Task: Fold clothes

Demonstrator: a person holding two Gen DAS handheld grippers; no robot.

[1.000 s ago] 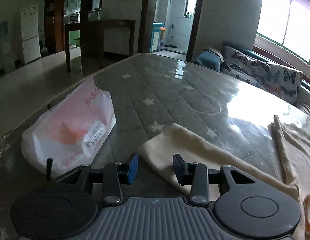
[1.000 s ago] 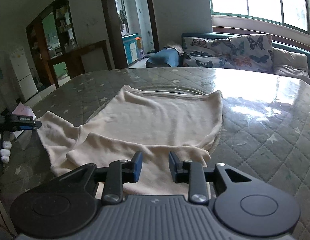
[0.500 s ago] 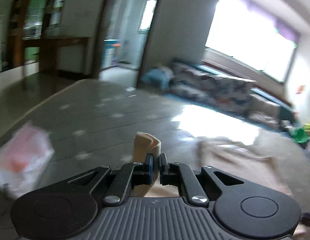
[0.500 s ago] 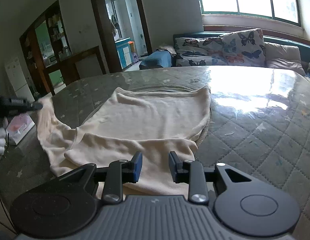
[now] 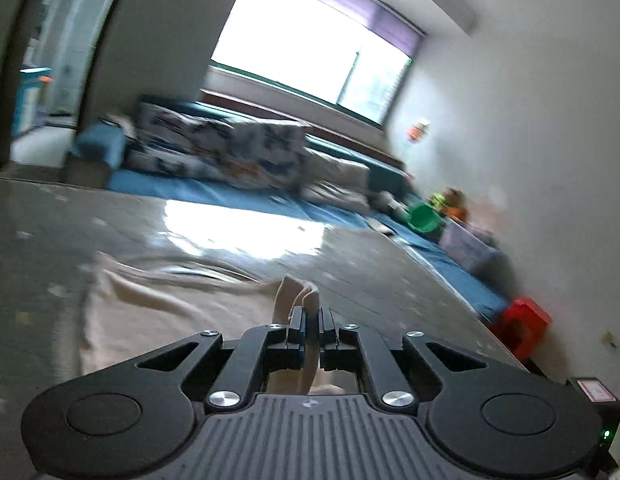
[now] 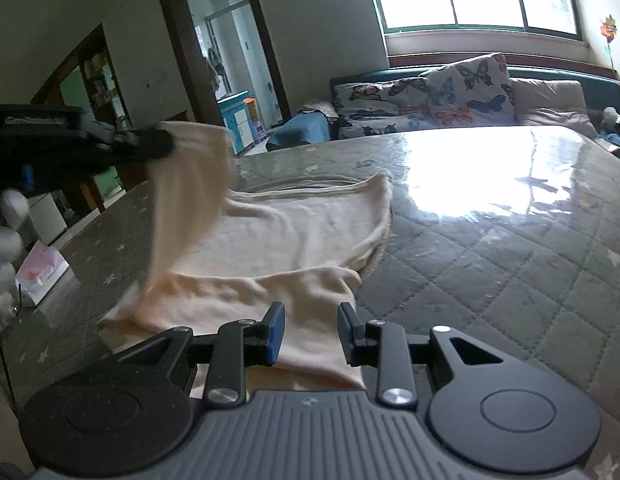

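Note:
A cream garment [image 6: 293, 236] lies spread on the quilted grey table [image 6: 490, 248]. My left gripper [image 5: 310, 322] is shut on one sleeve of it [image 5: 295, 294] and holds that sleeve lifted high above the table; in the right wrist view the left gripper [image 6: 149, 144] is at the far left with the sleeve [image 6: 185, 200] hanging from it. My right gripper [image 6: 312, 332] is open and empty, low over the garment's near edge.
A white and pink plastic bag [image 6: 41, 276] lies at the table's left edge. A sofa with butterfly cushions [image 6: 450, 96] stands behind the table under the window. A red stool [image 5: 522, 320] and toys [image 5: 426, 216] sit by the right wall.
My left gripper closed on the sleeve, lifted it off the table and swung it to the right over the garment. My right gripper has stayed open in the same place.

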